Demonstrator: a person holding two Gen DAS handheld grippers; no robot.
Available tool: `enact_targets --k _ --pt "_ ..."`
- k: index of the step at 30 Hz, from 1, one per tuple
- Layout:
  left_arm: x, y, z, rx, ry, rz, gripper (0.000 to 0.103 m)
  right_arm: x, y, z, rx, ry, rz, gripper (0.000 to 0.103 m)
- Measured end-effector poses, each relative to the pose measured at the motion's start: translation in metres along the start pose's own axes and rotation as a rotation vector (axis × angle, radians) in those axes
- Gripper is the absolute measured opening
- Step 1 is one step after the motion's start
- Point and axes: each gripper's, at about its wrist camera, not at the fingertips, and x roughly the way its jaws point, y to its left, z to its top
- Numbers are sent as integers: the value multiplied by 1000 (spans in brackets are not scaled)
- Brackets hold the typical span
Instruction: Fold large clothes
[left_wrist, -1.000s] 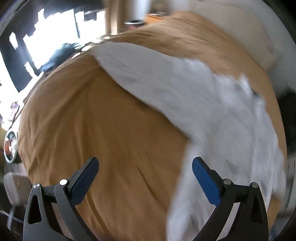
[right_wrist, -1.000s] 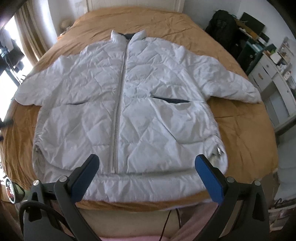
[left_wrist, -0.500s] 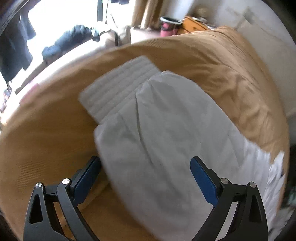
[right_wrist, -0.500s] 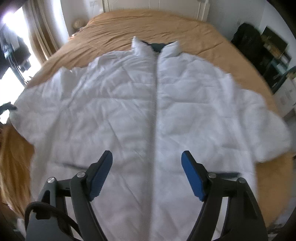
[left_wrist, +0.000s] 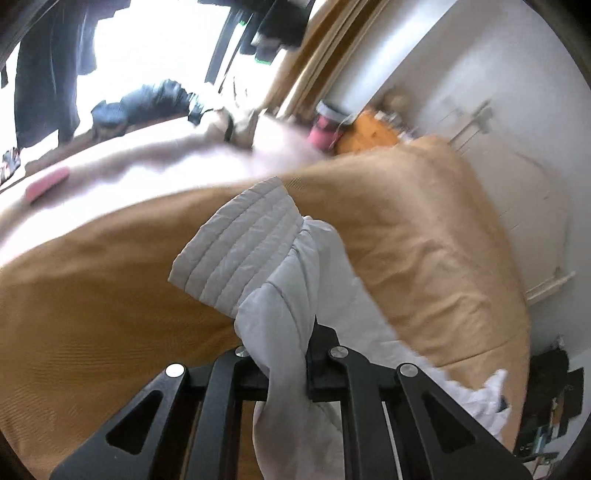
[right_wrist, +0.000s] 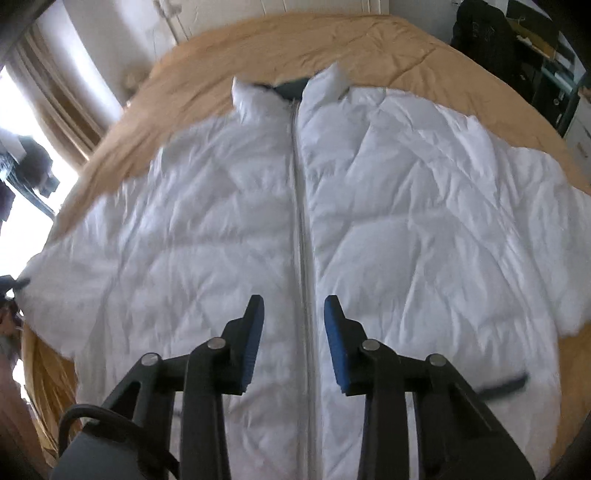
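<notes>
A white quilted jacket (right_wrist: 388, 206) lies spread face up on the tan bed cover (right_wrist: 295, 40), zipper (right_wrist: 301, 221) running down its middle. My right gripper (right_wrist: 294, 314) hovers just above the jacket's lower front, its blue-padded jaws partly open on either side of the zipper, holding nothing. In the left wrist view my left gripper (left_wrist: 284, 354) is shut on the jacket's sleeve (left_wrist: 284, 302) just behind the ribbed cuff (left_wrist: 240, 247), with the fabric bunched between the jaws. The pads are hidden by the cloth.
The bed cover (left_wrist: 92, 314) fills most of the left wrist view. Beyond the bed's edge are a bright window (left_wrist: 155, 40), dark clothing (left_wrist: 147, 99), a red cup (left_wrist: 325, 129) and curtains. Dark shelving (right_wrist: 546, 62) stands at the right of the bed.
My left gripper has shut on the sleeve near the cuff. My right gripper has come down over the jacket's zipper and its jaws have narrowed.
</notes>
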Motion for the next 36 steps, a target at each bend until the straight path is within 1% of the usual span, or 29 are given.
enact_targets --k 1,3,4,6,7,8,10,12,13,14,16,18,19,20,21,22,24,25,26,27,28,29,30,31,32,33,34,35,36 --pt "-16 -10 2 6 -26 -19 9 8 -3 6 -4 2 -9 35" --pt "-49 -39 3 28 -82 -50 9 34 -9 14 -4 45 21 34" --pt "-66 -58 3 46 -107 -72 9 51 -13 15 15 80 50 34" --pt "-94 -100 -3 88 -153 -109 9 93 -22 11 44 186 51 33" --pt "-107 -122 -8 116 -177 -133 9 104 -27 9 71 181 71 33" --pt "-123 -146 -18 144 -205 -169 9 104 -27 10 59 163 74 32" --pt "-149 -194 -44 193 -224 -265 9 97 -25 12 35 153 80 32" --pt "-161 -251 -85 280 -207 -344 9 78 -33 10 61 132 126 32" --pt "-163 -284 -114 341 -188 -380 9 68 -42 8 92 118 159 32" --pt "-161 -312 -140 397 -168 -404 9 54 -57 4 145 100 213 32" --pt "-147 -357 -196 477 -117 -448 9 25 -93 -5 241 66 312 32" --pt "-116 -391 -257 512 -18 -486 9 -5 -125 -16 287 35 356 36" --pt "-93 -408 -296 539 49 -481 9 -20 -141 -24 297 18 363 36" --pt "-76 -418 -326 567 86 -470 9 -33 -153 -30 298 8 360 36" --pt "-54 -430 -365 613 126 -447 9 -47 -166 -37 292 2 347 36" --pt "-36 -439 -397 666 146 -420 9 -59 -177 -42 285 -5 331 36" --pt "1 -450 -461 765 245 -363 10 -81 -200 -53 266 -15 284 36" --pt "23 -452 -496 818 308 -321 13 -88 -212 -59 258 -14 260 36" --pt "41 -451 -524 865 362 -273 18 -94 -224 -65 253 -14 236 39" --pt "55 -450 -544 909 410 -216 23 -98 -234 -71 248 -11 210 42" --pt "64 -447 -563 954 431 -150 33 -101 -244 -77 248 -7 181 47" --pt "56 -446 -572 993 393 -144 39 -104 -250 -79 251 -9 164 52" --pt "49 -445 -573 1008 382 -166 46 -107 -256 -83 253 -11 150 53" --pt "42 -444 -569 1003 404 -209 68 -110 -259 -85 255 -12 143 55" --pt "27 -441 -556 954 443 -298 76 -114 -263 -86 256 -16 138 56" --pt "14 -437 -544 918 457 -366 77 -117 -264 -86 261 -27 131 56" --pt "-3 -433 -527 876 475 -454 81 -119 -264 -84 267 -46 129 56" --pt "-20 -428 -507 844 473 -513 83 -120 -264 -80 273 -64 133 58" --pt "-34 -425 -490 828 449 -539 84 -122 -266 -77 283 -82 137 59"
